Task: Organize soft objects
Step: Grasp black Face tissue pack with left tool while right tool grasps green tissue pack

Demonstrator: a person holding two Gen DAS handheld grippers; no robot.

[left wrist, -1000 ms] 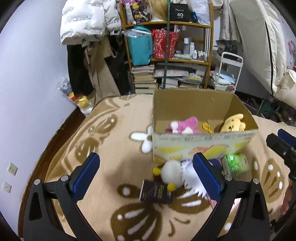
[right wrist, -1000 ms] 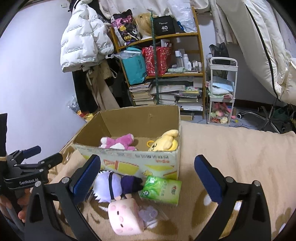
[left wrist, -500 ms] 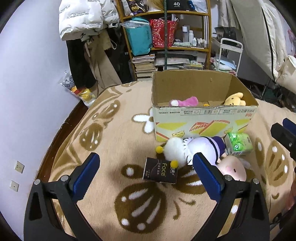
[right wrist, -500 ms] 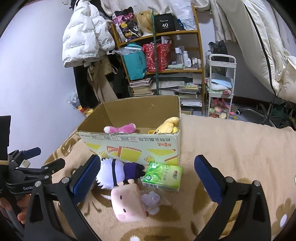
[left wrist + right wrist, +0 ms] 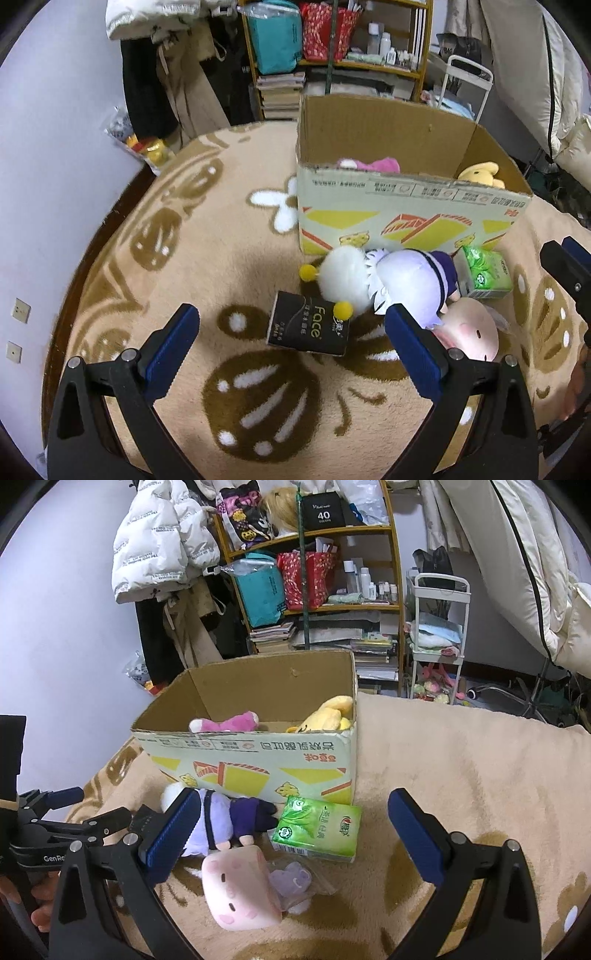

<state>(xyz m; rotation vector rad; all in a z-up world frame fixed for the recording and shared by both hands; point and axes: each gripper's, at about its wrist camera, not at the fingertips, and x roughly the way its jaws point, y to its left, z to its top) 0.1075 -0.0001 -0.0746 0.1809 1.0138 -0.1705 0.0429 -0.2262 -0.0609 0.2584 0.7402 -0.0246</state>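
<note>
An open cardboard box [image 5: 406,225] [image 5: 258,760] stands on the patterned blanket, holding a pink plush [image 5: 373,164] [image 5: 225,723] and a yellow plush [image 5: 480,173] [image 5: 325,716]. In front of it lie a white fluffy toy [image 5: 343,277], a purple-clothed doll [image 5: 413,280] [image 5: 229,819], a pink square plush [image 5: 469,328] [image 5: 236,890], a green tissue pack [image 5: 484,273] [image 5: 317,827] and a black tissue pack [image 5: 310,328]. My left gripper [image 5: 291,350] is open, above the black pack. My right gripper [image 5: 291,834] is open, above the pink plush and green pack.
A wooden shelf [image 5: 317,572] with bags, bottles and books stands behind the box. Coats [image 5: 162,546] hang to its left. A white cart [image 5: 439,627] stands to its right. A small bagged lilac toy [image 5: 291,878] lies beside the pink plush.
Both grippers have pulled back and risen from the box. The toys in front of it now show in full. Nothing was taken hold of.
</note>
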